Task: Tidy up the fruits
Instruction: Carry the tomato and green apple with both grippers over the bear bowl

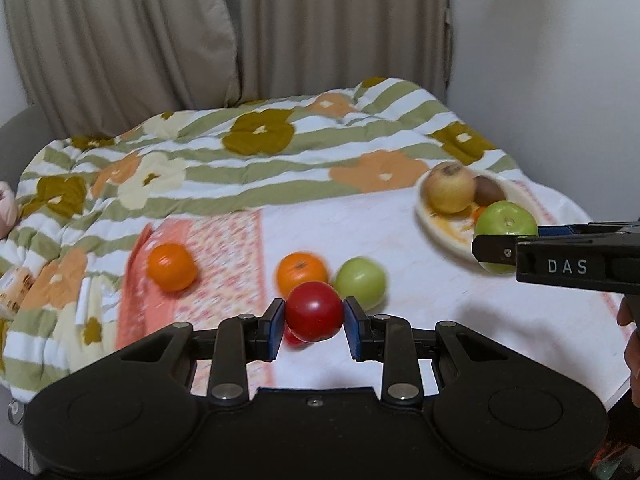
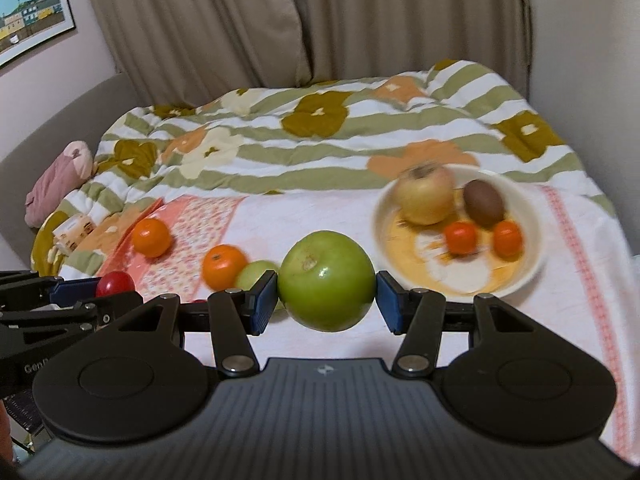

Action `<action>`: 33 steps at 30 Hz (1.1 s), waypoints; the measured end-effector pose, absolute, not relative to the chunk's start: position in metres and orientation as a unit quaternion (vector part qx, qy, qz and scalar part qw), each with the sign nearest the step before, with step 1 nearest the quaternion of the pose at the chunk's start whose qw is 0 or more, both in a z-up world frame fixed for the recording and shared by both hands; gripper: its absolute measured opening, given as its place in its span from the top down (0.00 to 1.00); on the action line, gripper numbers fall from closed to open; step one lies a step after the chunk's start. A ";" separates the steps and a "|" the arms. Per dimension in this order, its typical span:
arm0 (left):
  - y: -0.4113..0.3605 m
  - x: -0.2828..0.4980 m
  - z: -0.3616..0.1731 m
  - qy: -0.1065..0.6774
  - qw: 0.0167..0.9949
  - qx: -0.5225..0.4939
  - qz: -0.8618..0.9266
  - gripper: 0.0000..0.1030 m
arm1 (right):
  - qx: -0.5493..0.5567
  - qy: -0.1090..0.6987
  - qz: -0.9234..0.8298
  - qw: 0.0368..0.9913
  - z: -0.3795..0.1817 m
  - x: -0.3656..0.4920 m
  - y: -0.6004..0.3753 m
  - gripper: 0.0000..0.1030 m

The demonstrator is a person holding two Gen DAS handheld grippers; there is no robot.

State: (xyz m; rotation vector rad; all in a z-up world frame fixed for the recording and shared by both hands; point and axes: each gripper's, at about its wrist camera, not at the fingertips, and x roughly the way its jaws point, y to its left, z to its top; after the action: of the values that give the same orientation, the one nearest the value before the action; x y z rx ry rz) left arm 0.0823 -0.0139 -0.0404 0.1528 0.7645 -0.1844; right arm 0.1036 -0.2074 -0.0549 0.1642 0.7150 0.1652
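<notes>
Left wrist: left claw (image 1: 315, 318) clamps red fruit (image 1: 315, 312); right claw (image 2: 327, 297) clamps green apple (image 2: 326, 280), both tilted down.

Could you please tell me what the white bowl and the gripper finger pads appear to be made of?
White bowl: likely glazed ceramic, possibly melamine; smooth rim, printed yellow inside, though motion blur hides any gloss. Finger pads: blue, matte, probably rubber or soft plastic, pressed against the green apple.
</notes>
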 end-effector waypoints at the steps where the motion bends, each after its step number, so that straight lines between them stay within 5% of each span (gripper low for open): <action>1: -0.023 0.084 -0.038 0.370 0.921 0.075 -0.094 0.66 | 0.080 0.348 0.077 0.931 -0.053 0.103 -0.216 0.34; 12: -0.119 0.125 -0.035 0.356 0.920 0.088 -0.140 0.66 | 0.071 0.345 0.043 0.935 -0.047 0.120 -0.316 0.34; 33: -0.220 0.194 -0.123 0.426 0.883 0.126 -0.151 0.66 | 0.081 0.390 0.060 0.915 -0.105 0.178 -0.392 0.34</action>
State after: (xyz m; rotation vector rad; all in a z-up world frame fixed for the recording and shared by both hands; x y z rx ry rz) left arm 0.1939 -0.2200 -0.1228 0.2622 0.8863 -0.3142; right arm 0.1781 -0.3916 -0.1047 0.1658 0.8020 0.1238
